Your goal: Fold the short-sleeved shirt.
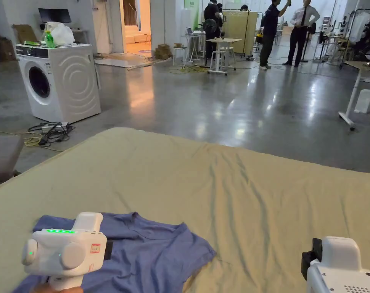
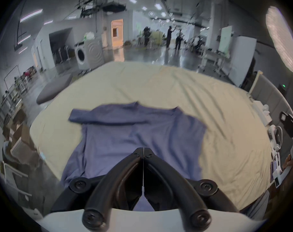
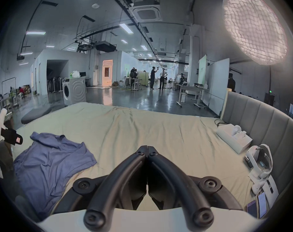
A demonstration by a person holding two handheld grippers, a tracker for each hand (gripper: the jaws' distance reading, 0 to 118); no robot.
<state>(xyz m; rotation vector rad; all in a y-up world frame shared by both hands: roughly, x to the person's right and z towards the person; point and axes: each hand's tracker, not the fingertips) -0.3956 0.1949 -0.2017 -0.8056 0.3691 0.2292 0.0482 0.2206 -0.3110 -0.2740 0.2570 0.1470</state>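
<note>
One blue short-sleeved shirt (image 1: 150, 251) lies rumpled on the bed (image 1: 237, 183) near its front-left edge, collar away from the person and hem toward them, so its long axis runs near to far. The left tongs (image 2: 143, 149) hover right over the shirt's lower half, jaws together and clamped on nothing; the right tongs (image 3: 147, 147), likewise closed and empty, hang over bare sheet with the shirt off to their left (the left hand is plainly nearer). Count: one shirt, two tongs, with one sleeve folded across the collar.
</note>
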